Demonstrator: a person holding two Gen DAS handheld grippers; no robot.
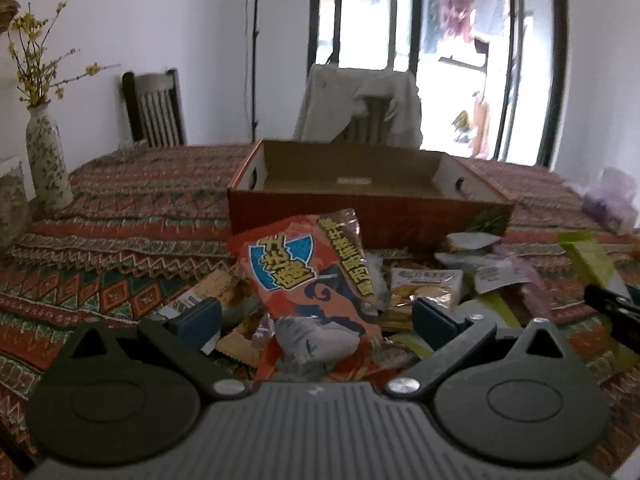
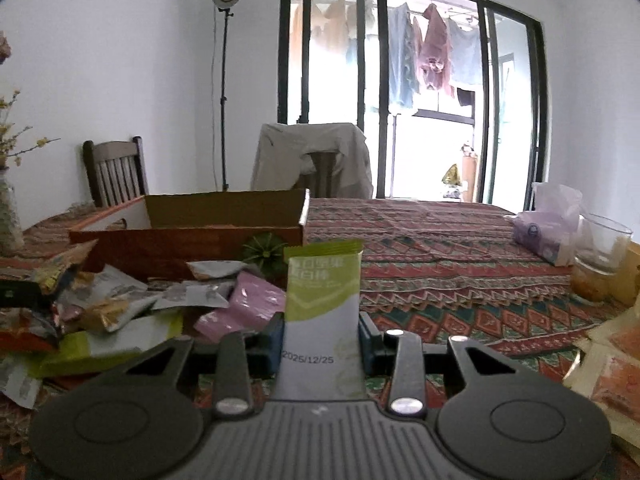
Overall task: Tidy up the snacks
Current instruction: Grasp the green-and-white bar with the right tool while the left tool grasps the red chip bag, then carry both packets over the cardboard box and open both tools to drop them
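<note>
My right gripper (image 2: 320, 336) is shut on a green and white snack bar packet (image 2: 322, 292), which stands upright between the blue pads, lifted off the table. My left gripper (image 1: 316, 316) is open over the snack pile (image 1: 424, 292). A red snack bag (image 1: 308, 276) with blue and yellow lettering stands tilted between its fingers, with a gap to each pad. Behind the pile sits an orange cardboard box (image 1: 304, 216), open-topped with nothing inside. The right wrist view shows the same box (image 2: 192, 236) at centre left, past grey, pink and green packets (image 2: 168, 300).
A patterned cloth (image 2: 460, 280) covers the table. A flowered vase (image 1: 46, 160) stands at far left. At right are a glass (image 2: 600, 256), a purple tissue pack (image 2: 544, 232) and orange packets (image 2: 612, 376). Two chairs (image 2: 114, 172) stand behind the table.
</note>
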